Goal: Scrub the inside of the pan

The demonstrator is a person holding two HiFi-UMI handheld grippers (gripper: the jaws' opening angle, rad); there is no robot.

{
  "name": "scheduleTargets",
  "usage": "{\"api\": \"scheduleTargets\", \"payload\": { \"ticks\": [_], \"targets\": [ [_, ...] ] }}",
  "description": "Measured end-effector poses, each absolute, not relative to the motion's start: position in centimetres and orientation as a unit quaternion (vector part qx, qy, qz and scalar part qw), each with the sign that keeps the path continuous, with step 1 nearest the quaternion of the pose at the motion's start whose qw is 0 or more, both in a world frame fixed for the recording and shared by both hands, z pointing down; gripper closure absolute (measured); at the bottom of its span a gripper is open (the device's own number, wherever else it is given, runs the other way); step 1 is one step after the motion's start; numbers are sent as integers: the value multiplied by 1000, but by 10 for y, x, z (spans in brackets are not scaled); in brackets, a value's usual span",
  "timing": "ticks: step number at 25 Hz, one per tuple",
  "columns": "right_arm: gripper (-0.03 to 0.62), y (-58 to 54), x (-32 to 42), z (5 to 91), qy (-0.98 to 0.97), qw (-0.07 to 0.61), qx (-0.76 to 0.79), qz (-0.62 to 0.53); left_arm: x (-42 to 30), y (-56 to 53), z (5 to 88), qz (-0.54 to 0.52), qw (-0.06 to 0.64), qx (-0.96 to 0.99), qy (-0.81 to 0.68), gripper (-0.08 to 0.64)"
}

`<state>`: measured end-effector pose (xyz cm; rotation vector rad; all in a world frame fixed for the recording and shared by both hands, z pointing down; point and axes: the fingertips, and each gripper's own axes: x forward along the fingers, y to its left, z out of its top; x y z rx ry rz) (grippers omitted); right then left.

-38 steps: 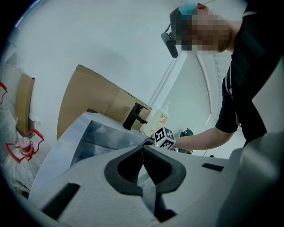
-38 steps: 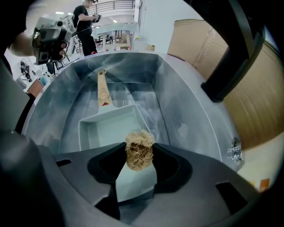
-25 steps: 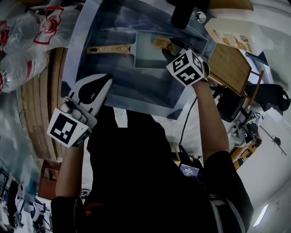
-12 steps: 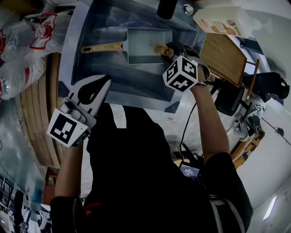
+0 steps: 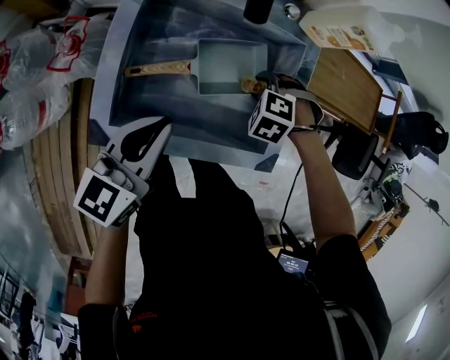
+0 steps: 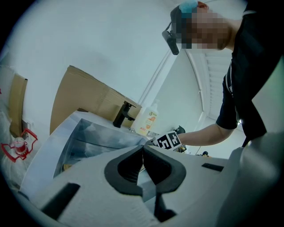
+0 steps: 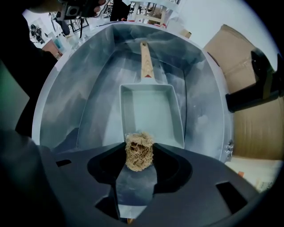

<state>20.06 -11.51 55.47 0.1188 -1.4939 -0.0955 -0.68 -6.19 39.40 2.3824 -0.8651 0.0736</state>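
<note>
A rectangular grey pan with a wooden handle lies in the steel sink. My right gripper is shut on a tan loofah scrubber and holds it at the pan's near rim, at the end away from the handle. My left gripper hangs shut and empty over the sink's front edge, away from the pan.
A black faucet stands at the sink's back, with a soap bottle beside it. A wooden cutting board lies right of the sink. Plastic bags sit to the left.
My right gripper with the scrubber has slid from inside the pan back toward its near rim. The left gripper has stayed put.
</note>
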Motion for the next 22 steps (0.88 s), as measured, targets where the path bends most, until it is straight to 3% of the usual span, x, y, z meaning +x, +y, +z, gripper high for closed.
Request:
{"api": "scheduleTargets", "payload": {
  "ticks": [22],
  "targets": [
    [406, -150, 200, 566, -675, 736, 50, -32, -12, -85, 402, 28, 307, 888, -340, 540]
  ]
}}
